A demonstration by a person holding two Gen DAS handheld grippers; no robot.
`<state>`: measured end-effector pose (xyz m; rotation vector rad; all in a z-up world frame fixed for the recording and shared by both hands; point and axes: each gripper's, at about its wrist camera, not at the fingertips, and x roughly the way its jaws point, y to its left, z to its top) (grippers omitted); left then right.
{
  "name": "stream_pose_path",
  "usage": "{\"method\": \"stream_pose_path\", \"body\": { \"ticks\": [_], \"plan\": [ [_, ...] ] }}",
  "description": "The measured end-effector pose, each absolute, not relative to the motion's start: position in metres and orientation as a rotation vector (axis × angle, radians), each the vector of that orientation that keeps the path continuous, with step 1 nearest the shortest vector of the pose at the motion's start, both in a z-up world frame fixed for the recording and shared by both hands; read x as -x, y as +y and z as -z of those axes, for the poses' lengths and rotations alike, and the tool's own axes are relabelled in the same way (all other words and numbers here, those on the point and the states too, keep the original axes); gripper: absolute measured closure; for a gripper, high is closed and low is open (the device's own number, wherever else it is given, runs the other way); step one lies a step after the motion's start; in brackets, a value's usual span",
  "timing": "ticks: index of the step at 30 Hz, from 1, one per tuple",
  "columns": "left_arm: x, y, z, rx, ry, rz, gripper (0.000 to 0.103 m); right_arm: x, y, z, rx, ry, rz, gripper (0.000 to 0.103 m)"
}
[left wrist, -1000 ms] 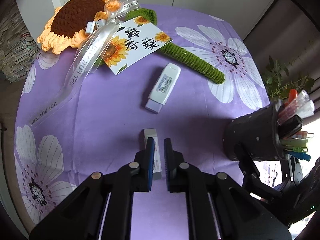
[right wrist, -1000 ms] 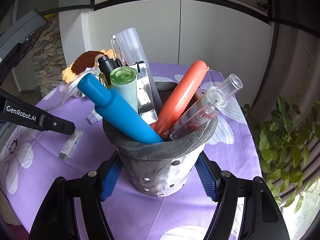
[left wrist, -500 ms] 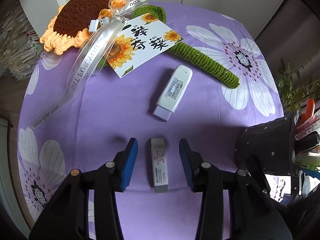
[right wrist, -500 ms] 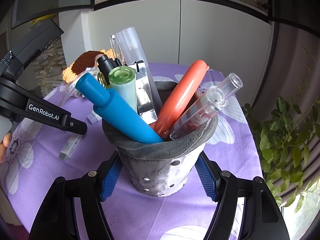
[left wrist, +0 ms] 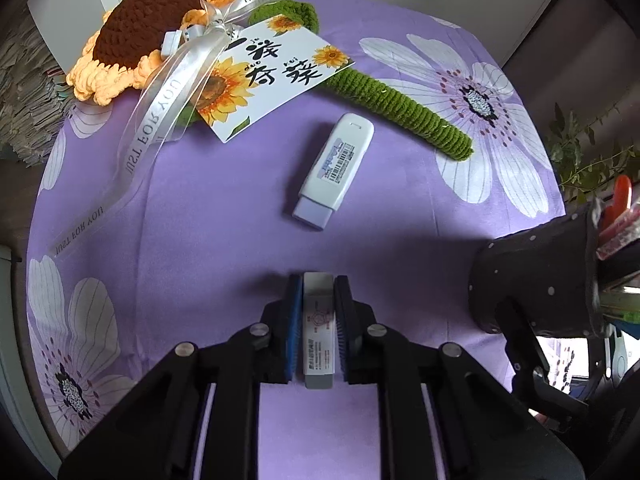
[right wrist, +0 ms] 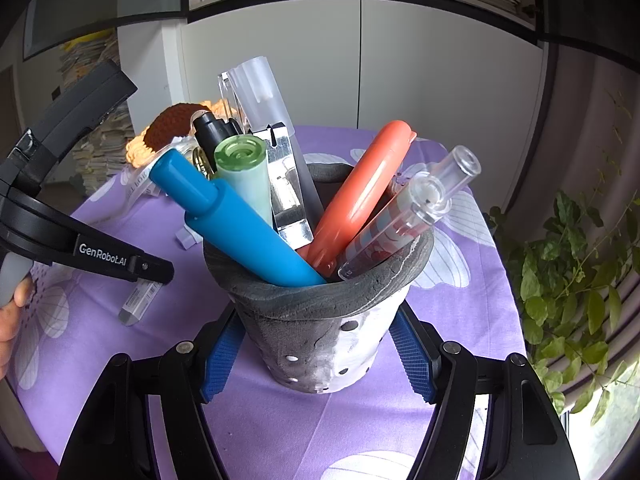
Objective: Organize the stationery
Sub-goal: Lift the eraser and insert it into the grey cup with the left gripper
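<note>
A small white eraser (left wrist: pixel 318 320) in a printed sleeve lies on the purple flowered tablecloth (left wrist: pixel 224 216). My left gripper (left wrist: pixel 318 280) points down over it, and its jaws are closing with the eraser between the blue pads, which touch its long sides. In the right wrist view the eraser (right wrist: pixel 138 300) shows under a left fingertip (right wrist: pixel 160 272). My right gripper (right wrist: pixel 318 356) is shut on a grey felt pen holder (right wrist: pixel 320 344) that stands on the cloth with several pens and markers in it. The holder (left wrist: pixel 532 280) is to the right of the left gripper.
A white flat stick with a barcode label (left wrist: pixel 336 168) lies beyond the eraser. A crocheted sunflower (left wrist: pixel 148 40) with ribbon and a card (left wrist: pixel 272 80) fills the far left. A leafy plant (right wrist: pixel 580 260) hangs past the table's right edge. A person's hand (right wrist: pixel 12 320) holds the left gripper.
The left jaws went from shut beside the eraser to wide open around it, then closed in on its sides. The right gripper and the holder have not moved.
</note>
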<state>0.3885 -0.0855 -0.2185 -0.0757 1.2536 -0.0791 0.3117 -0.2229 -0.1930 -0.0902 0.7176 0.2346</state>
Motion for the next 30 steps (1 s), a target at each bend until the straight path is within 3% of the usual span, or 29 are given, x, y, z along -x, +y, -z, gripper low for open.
{"method": "stream_pose_path", "body": {
  "ticks": [8,19,30],
  "plan": [
    [-0.363,-0.091,0.157,0.117,1.101,0.224,0.089,-0.312,-0.221,0.193,0.098,0.720,-0.230,0.031],
    [-0.325,-0.131,0.030,0.070,0.808,0.488,0.089,-0.311,-0.219,0.193,0.105,0.726,-0.226,0.031],
    [-0.365,-0.196,0.081,-0.097,0.978,0.534,0.089,-0.311,-0.220,0.192,0.101,0.724,-0.230,0.031]
  ]
}}
